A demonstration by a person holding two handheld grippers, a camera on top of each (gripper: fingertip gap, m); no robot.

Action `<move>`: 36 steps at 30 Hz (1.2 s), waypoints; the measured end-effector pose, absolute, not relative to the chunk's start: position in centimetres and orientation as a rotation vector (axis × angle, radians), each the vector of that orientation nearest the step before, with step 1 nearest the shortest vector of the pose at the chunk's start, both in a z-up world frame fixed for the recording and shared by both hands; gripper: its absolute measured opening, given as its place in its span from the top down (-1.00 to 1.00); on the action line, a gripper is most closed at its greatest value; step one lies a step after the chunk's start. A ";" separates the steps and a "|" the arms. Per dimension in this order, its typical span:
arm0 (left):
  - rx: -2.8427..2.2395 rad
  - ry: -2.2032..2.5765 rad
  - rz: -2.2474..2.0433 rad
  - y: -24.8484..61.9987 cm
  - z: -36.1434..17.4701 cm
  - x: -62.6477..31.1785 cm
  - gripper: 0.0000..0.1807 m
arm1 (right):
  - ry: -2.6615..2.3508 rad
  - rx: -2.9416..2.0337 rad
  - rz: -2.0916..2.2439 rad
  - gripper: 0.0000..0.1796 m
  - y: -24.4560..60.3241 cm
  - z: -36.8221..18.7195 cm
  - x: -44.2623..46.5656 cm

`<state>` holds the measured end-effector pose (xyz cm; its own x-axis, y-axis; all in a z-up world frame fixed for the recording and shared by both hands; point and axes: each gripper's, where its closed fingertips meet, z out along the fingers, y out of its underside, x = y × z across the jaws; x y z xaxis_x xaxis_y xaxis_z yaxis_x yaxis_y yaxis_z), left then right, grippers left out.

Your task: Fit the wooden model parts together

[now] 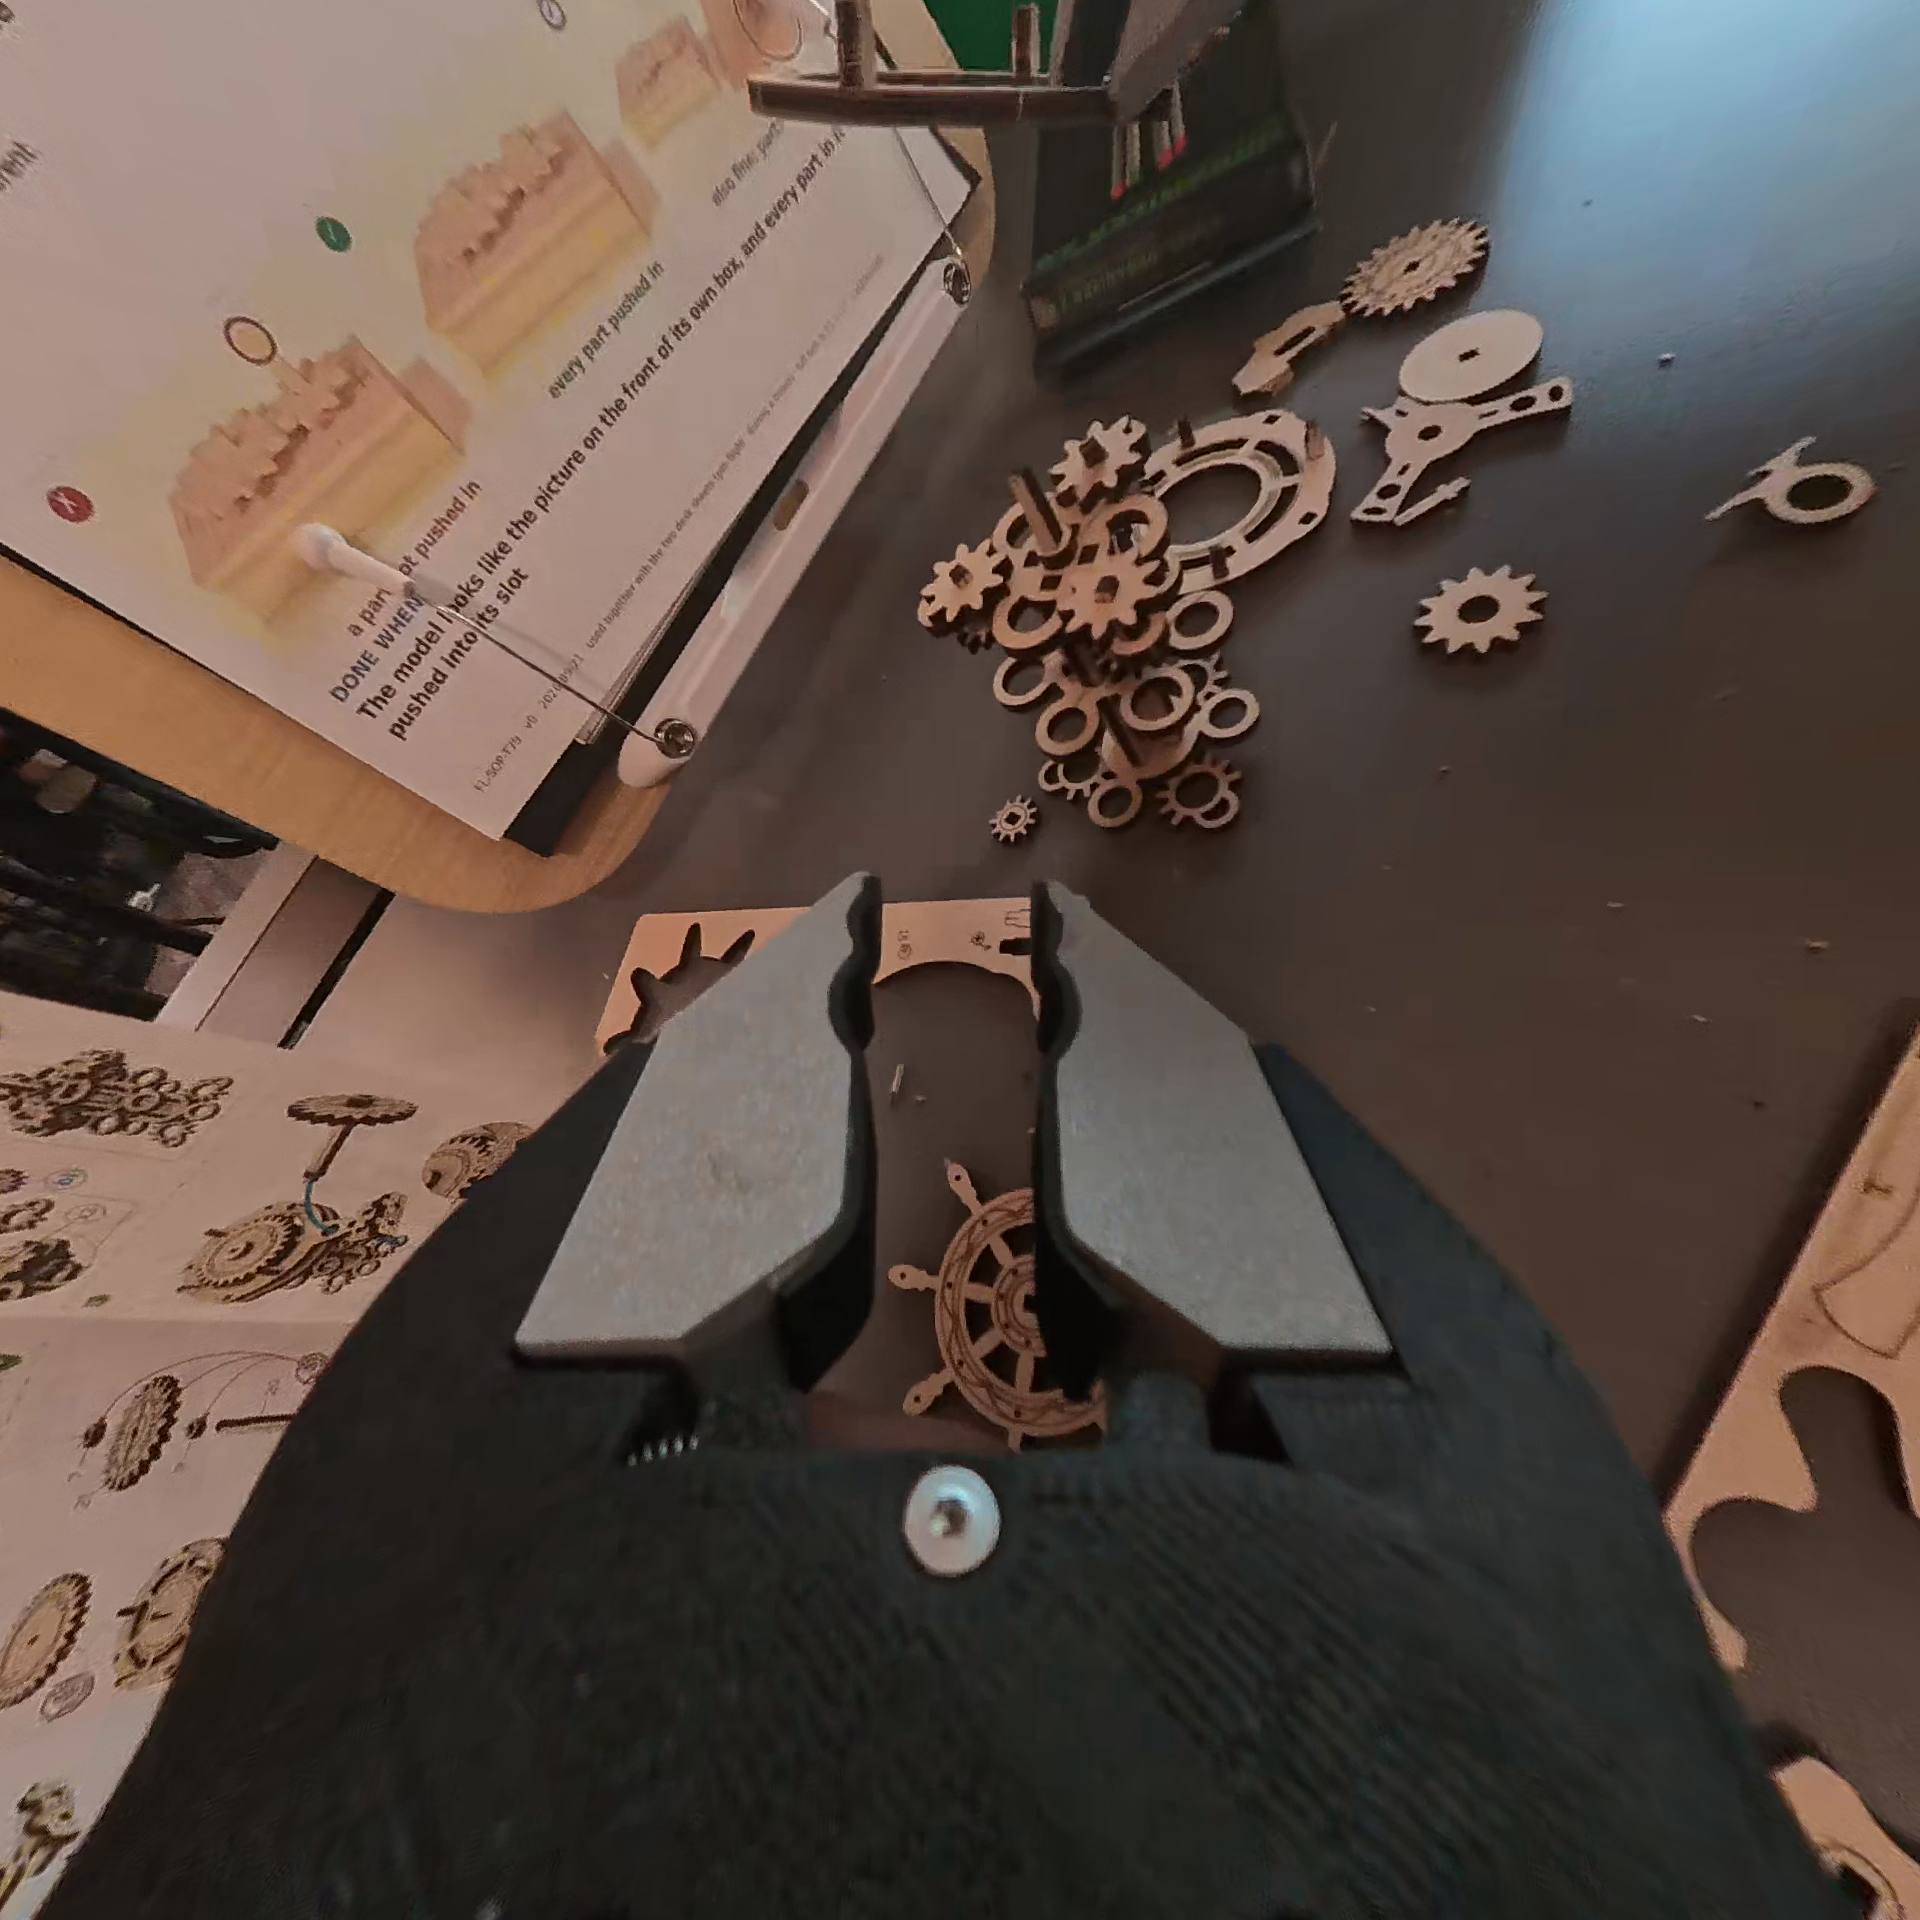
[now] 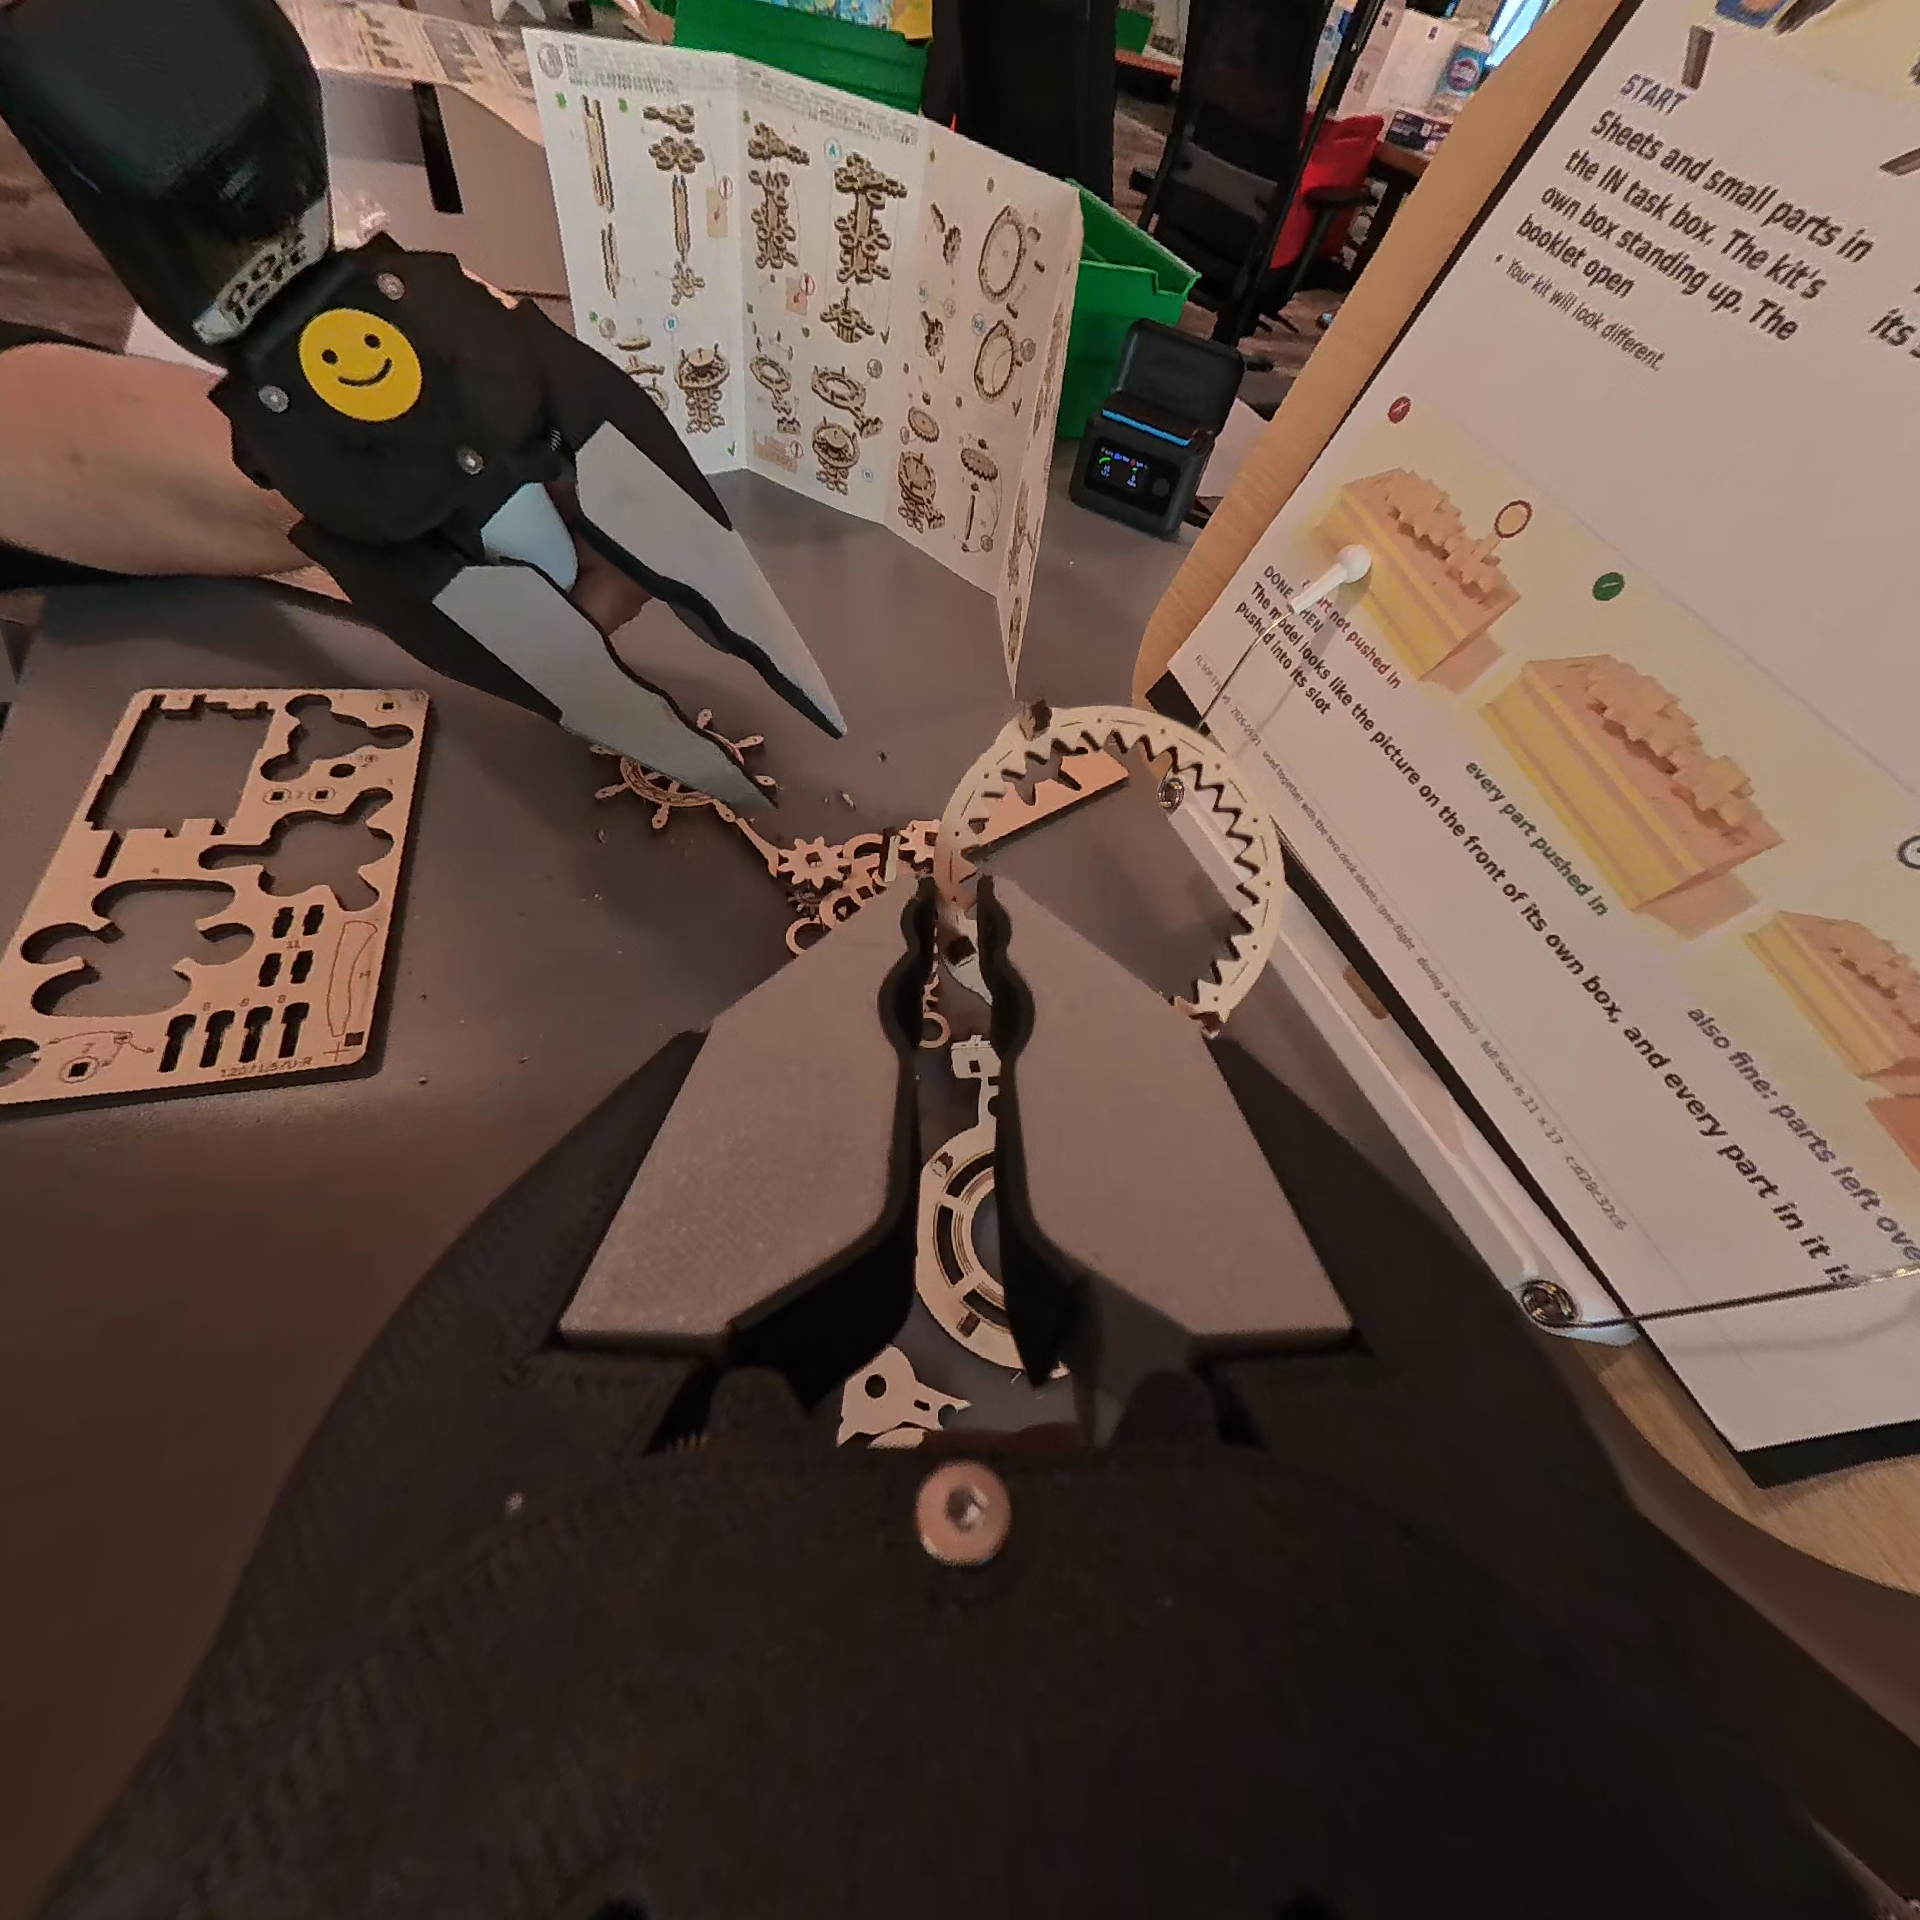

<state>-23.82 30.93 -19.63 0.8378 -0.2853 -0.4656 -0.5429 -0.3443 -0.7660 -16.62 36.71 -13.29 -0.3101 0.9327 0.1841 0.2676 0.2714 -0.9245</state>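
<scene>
My left tool (image 1: 951,925) is nearest in its own view, jaws parted a moderate gap, nothing in them. Under it a ship's wheel (image 1: 992,1314) lies flat on the tabletop (image 1: 1558,935), back near the jaw roots and half hidden by the right finger. From the right wrist view the left tool (image 2: 805,764) tips come down onto or just over the wheel (image 2: 675,790); whether they touch it I cannot tell.

My right tool (image 2: 954,899) has its jaws nearly closed on the rim of a toothed ring (image 2: 1242,831), held up on edge, off the tabletop. Teeth face inward. A wooden piece seems to cross its top, but it's unclear.

Farther out from the left tool: gear cluster (image 1: 1101,623), loose on the tabletop, ahead and slightly right, well apart from the tips. More loose parts (image 1: 1475,608) lie beyond to the right. An emptied parts sheet (image 2: 208,894) lies flat, left of the right tool. The booklet (image 2: 810,281) stands open at the back.

Key relation, my read: the ring sits vertical in the right tool and the cluster lies low just behind it, so the right side is nearer the cluster. The left would need to go forward-right.
</scene>
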 end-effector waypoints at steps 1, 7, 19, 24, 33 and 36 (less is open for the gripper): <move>-1.948 0.614 0.317 31.0 -19.6 -24.0 0.71 | -1.754 -1.098 1.061 0.95 36.7 -13.3 -16.6; -1.952 0.571 0.332 31.1 -19.5 -24.8 0.73 | -1.742 -1.092 1.080 0.96 36.7 -13.0 -16.5; -1.981 0.537 0.318 31.2 -20.1 -25.5 0.76 | -1.744 -1.078 1.082 0.96 36.4 -12.8 -16.4; -1.986 0.531 0.311 31.2 -20.2 -25.6 0.77 | -1.745 -1.083 1.082 0.96 36.4 -12.9 -16.4; -1.987 0.527 0.310 31.2 -20.2 -25.7 0.77 | -1.746 -1.085 1.083 0.96 36.4 -12.9 -16.5; -1.987 0.523 0.310 31.2 -20.1 -25.8 0.77 | -1.746 -1.085 1.083 0.96 36.5 -12.9 -16.4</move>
<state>-25.76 31.23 -20.12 0.8728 -0.2271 -0.4321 -0.4881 -0.3915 -0.7801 -16.45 36.45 -12.92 -0.3160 0.9311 0.1821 0.2507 0.2671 -0.9305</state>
